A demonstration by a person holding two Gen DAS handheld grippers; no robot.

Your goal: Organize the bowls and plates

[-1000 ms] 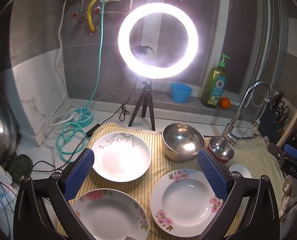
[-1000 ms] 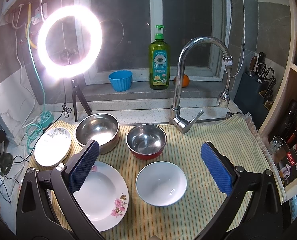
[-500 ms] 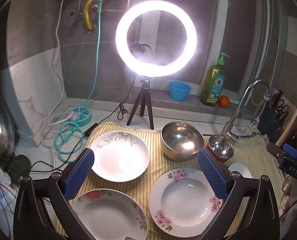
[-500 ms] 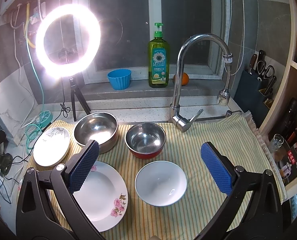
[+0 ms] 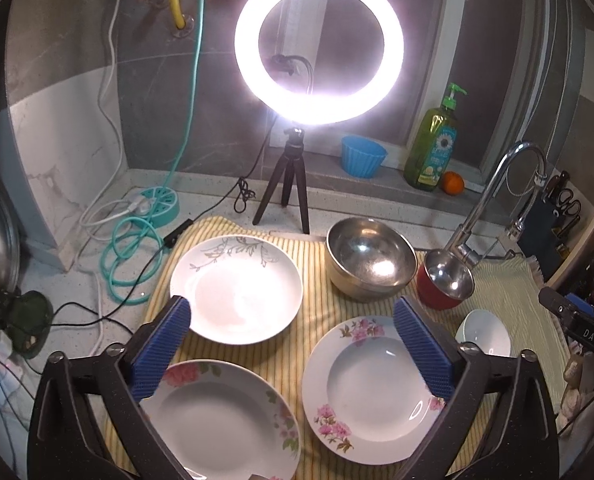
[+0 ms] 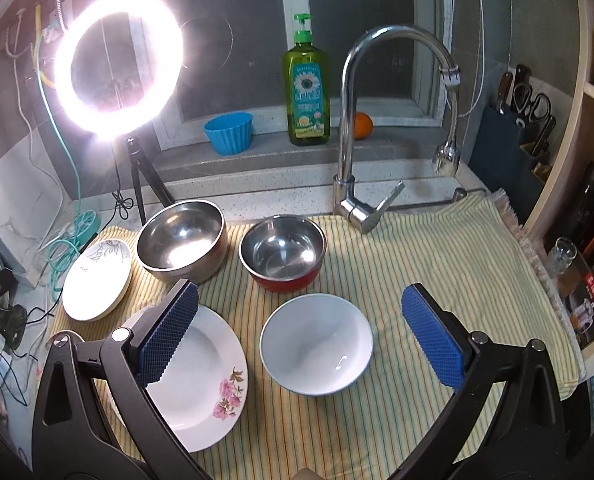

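- Left gripper (image 5: 293,346) hangs over the plates with its jaws wide but starting to close. Nothing sits between the blue pads (image 5: 161,354) yet.
- Compared with a second ago, the plates look bigger and lower in the left view, so this gripper has come closer to them. It looks ready to pick a plate, though I cannot tell which one.
- Right gripper (image 6: 301,336) is wide open and holds nothing. It has dropped a little toward the white bowl (image 6: 316,344), which now sits right between its pads.
- No dish has moved. The leaf plate (image 5: 236,287), the two flower plates (image 5: 371,390) (image 5: 217,420), the big steel bowl (image 5: 371,258) and the red steel bowl (image 5: 445,278) all lie apart, so the sorting is only beginning.
- All the dishes rest on a yellow striped cloth (image 6: 437,264) on the desk.
- Behind it stand a tap (image 6: 353,128), a bright ring light (image 5: 319,44), a green soap bottle (image 6: 305,92), a blue cup (image 6: 229,133) and an orange (image 6: 363,125).
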